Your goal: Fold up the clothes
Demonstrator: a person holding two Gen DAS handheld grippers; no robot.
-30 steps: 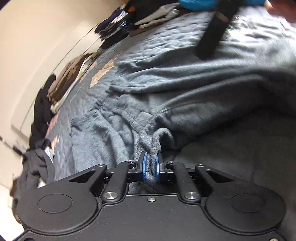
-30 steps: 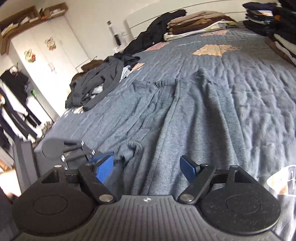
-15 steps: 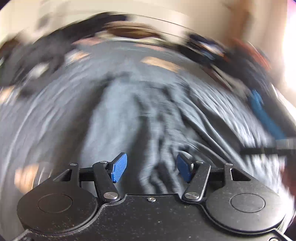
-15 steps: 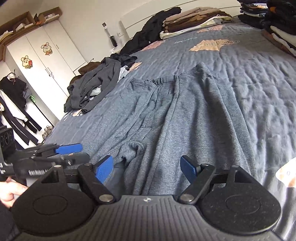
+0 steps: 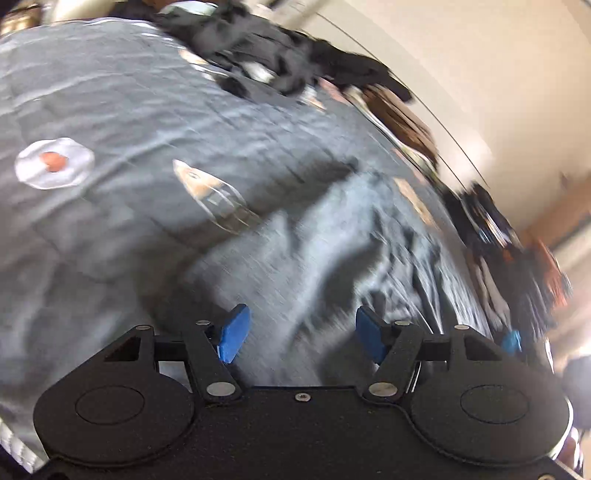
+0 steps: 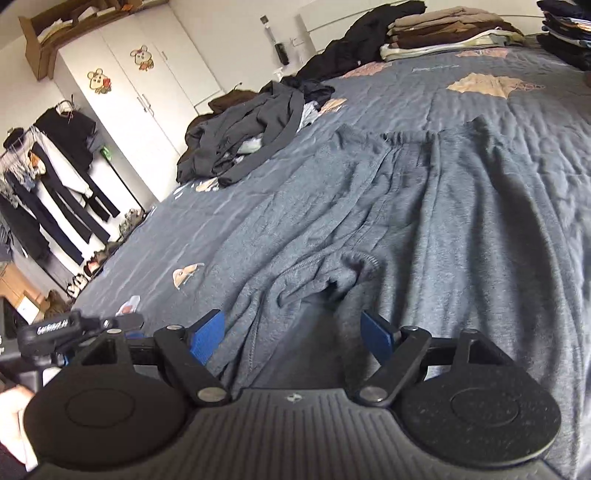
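Heathered grey-blue fleece sweatpants (image 6: pixel 424 206) on a slate-blue quilted bedspread (image 6: pixel 480 110) printed with tan patches (one white disc with an orange centre in the blurred left view). Bright blue pads (image 6: pixel 207 338) on matt black gripper fingers. Charcoal and black heap of loose clothes (image 6: pixel 243 136). White wardrobe doors (image 6: pixel 147 85) with yellow-and-red cartoon stickers.

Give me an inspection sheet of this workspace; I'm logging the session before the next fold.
Surface: blue-grey quilted bedspread with printed patches.
Job's things: grey sweatpants spread flat, waistband at the far end, a bunched fold near the claws.
Clutter: loose dark clothes heap; folded stacks at the far edge.
Grippers: left claw open, empty, view blurred; right claw open, empty, over the sweatpants.
Cables: nothing seen.
Surroundings: white wardrobe, hanging clothes rack.
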